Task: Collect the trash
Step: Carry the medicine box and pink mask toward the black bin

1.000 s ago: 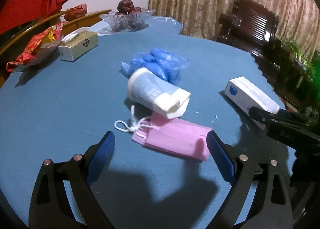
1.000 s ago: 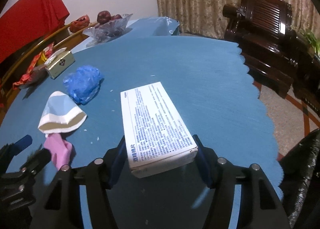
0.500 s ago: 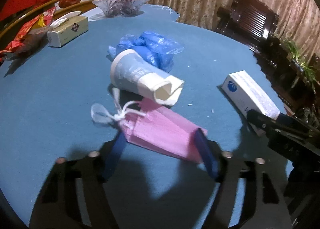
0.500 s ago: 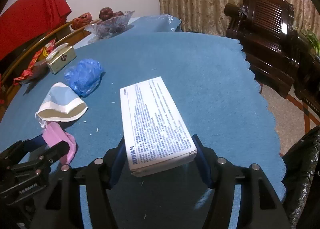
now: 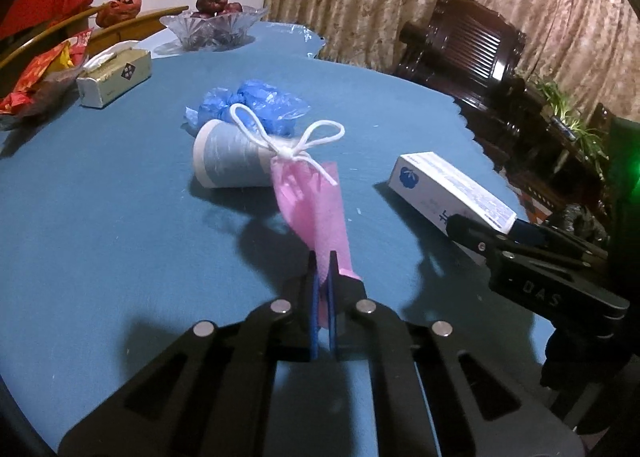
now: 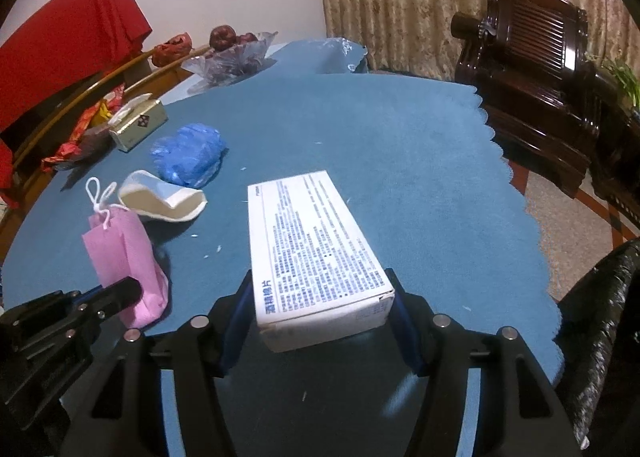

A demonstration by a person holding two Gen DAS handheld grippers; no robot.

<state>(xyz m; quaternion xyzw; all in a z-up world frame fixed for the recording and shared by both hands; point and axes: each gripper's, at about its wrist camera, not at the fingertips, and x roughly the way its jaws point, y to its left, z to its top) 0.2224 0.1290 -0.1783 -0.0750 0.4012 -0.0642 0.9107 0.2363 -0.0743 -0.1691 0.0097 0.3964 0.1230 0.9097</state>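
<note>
My left gripper (image 5: 322, 257) is shut on the lower end of a pink face mask (image 5: 312, 209), which stands up off the blue table (image 5: 100, 237) with its white ear loops in the air. The mask (image 6: 124, 253) and left gripper (image 6: 120, 289) also show in the right wrist view. Behind the mask lie a crushed paper cup (image 5: 228, 157) and a crumpled blue plastic cover (image 5: 256, 105). My right gripper (image 6: 320, 285) is shut on a white printed box (image 6: 308, 233), its pads on the two long sides. That box (image 5: 448, 189) is at the right in the left wrist view.
A tissue box (image 5: 116, 75), red snack wrappers (image 5: 36, 73) and a glass fruit bowl (image 5: 214, 27) stand along the table's far left side. A dark wooden chair (image 5: 472, 53) is beyond the scalloped right edge. A black bag (image 6: 600, 317) hangs at the near right.
My left jaws have closed from wide open onto the pink mask and raised it off the table, so it now stands upright. The right gripper and its box have hardly moved.
</note>
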